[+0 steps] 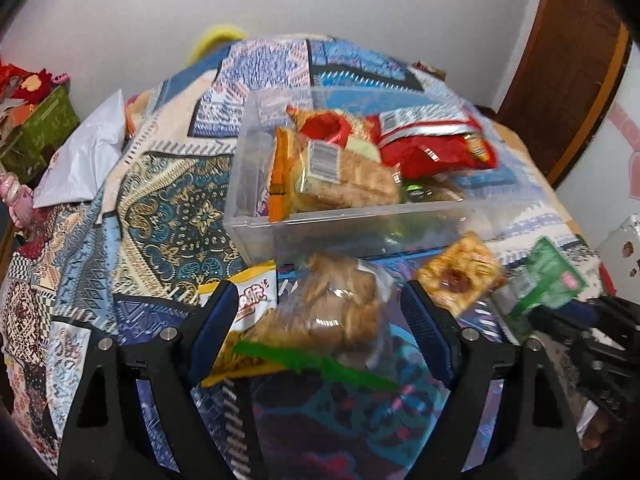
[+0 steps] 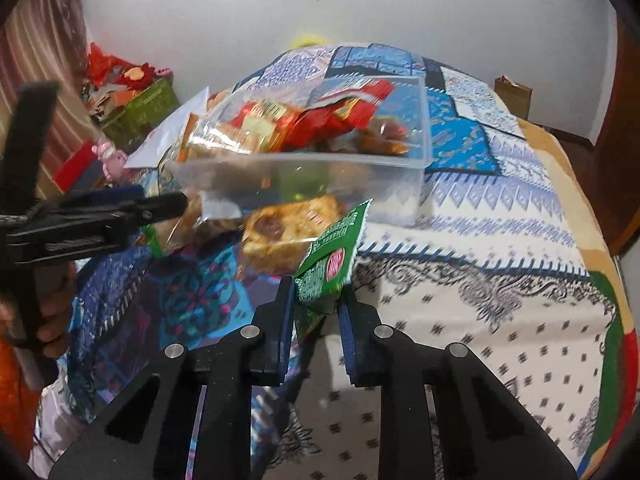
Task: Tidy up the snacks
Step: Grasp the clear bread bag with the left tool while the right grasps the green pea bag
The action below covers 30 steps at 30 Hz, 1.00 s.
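A clear plastic bin (image 1: 360, 220) (image 2: 416, 184) on the patterned bedspread holds a red chip bag (image 1: 432, 148), a cracker pack (image 1: 352, 184) and other snacks. My left gripper (image 1: 316, 304) is open around a clear bag of biscuits with a green seal (image 1: 332, 312). A yellow-white packet (image 1: 252, 296) lies under its left finger. A jam pastry pack (image 1: 460, 276) (image 2: 288, 232) lies in front of the bin. My right gripper (image 2: 316, 300) is shut on a green snack packet (image 2: 332, 260), which also shows in the left wrist view (image 1: 540, 280).
The patchwork bedspread (image 2: 480, 280) covers the bed. A white pillow (image 1: 88, 160) lies left of the bin. A green box with red items (image 1: 36, 128) stands by the wall. A brown paper bag (image 2: 514, 92) sits at the far right bed edge.
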Each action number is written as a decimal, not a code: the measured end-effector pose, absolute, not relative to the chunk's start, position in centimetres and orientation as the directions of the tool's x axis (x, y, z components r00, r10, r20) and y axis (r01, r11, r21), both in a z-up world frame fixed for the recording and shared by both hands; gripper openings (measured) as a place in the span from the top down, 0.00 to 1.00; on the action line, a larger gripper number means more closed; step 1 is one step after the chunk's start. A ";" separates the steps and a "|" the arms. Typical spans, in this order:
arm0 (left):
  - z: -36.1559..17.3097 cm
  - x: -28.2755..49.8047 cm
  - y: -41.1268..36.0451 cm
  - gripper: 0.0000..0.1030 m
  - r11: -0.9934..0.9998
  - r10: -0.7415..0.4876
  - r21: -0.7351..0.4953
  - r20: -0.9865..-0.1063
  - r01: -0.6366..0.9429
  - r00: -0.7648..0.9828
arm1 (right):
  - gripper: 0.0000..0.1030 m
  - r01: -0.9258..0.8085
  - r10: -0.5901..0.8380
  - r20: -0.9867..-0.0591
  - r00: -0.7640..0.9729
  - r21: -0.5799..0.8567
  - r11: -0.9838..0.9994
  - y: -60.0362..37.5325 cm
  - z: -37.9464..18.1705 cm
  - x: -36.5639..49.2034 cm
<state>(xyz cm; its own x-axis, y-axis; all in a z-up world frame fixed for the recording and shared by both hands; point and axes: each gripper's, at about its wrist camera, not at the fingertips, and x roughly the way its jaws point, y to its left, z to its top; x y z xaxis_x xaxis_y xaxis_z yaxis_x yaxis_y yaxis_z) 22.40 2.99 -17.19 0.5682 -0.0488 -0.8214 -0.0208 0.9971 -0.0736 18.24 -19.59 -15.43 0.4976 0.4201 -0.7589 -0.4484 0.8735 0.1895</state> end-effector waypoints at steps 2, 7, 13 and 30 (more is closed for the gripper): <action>-18.0 22.9 3.1 0.19 0.996 -0.054 -0.081 -0.833 -0.025 0.550 | 0.82 -0.444 0.423 -0.756 0.499 0.197 0.874 -19.9 -15.5 18.5; -19.7 23.1 3.0 0.25 0.993 -0.096 -0.117 -0.841 -0.006 0.532 | 0.82 -0.435 0.433 -0.751 0.498 0.216 0.874 -20.4 -15.4 19.2; -20.0 22.5 2.0 0.48 0.993 -0.113 -0.118 -0.827 0.027 0.551 | 0.82 -0.434 0.437 -0.744 0.504 0.219 0.874 -20.3 -15.0 19.8; -13.2 18.2 2.6 0.51 0.991 -0.115 -0.133 -0.713 0.028 0.692 | 0.88 -0.437 0.452 -0.720 0.527 0.227 0.870 -20.7 -13.0 21.0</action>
